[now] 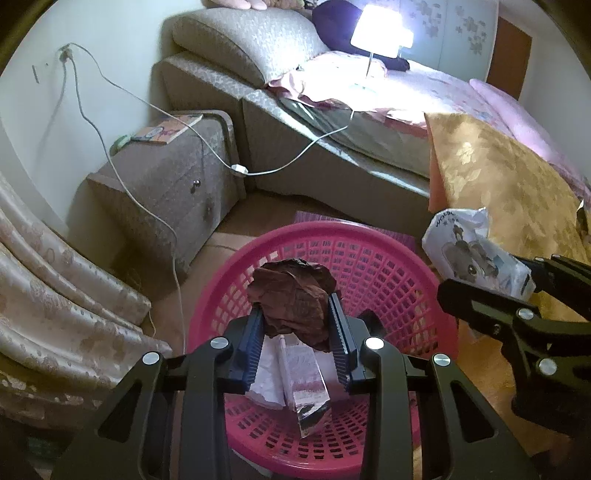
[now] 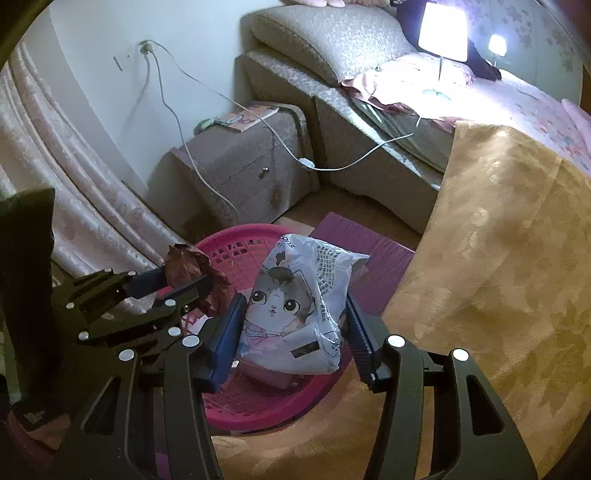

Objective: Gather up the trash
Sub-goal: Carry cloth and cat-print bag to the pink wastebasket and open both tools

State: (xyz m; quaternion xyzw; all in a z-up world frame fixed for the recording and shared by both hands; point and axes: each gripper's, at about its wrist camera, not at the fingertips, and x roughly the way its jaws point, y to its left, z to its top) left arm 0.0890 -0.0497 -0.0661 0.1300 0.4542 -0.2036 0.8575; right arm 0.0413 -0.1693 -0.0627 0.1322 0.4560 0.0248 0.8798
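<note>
Trash was in both tools above the pink basket (image 1: 391,266), which stood on the floor between the bedside cabinet (image 1: 166,184) and the bed (image 1: 424,96). The left tool (image 1: 295,325) was clenched on a crumpled brown paper wad (image 1: 291,295), its blue pads (image 1: 251,343) pressed against either side, and it hung right over the open basket. Down inside lay a white tissue (image 1: 266,380) and a silvery wrapper (image 1: 308,398) on the mesh bottom. The right tool (image 2: 291,332) gripped a white plastic packet printed with a cartoon cat (image 2: 291,306), held upright over the basket's near rim. From the left camera that packet (image 1: 476,254) sat just right of the basket, in front of a gold patterned cover (image 1: 506,184) draped off the bed. A lit lamp (image 1: 380,33) glared on the bed, and a white cord (image 1: 207,144) trailed from the wall socket across the cabinet. Pale curtains (image 1: 55,288) hung at the left.
</note>
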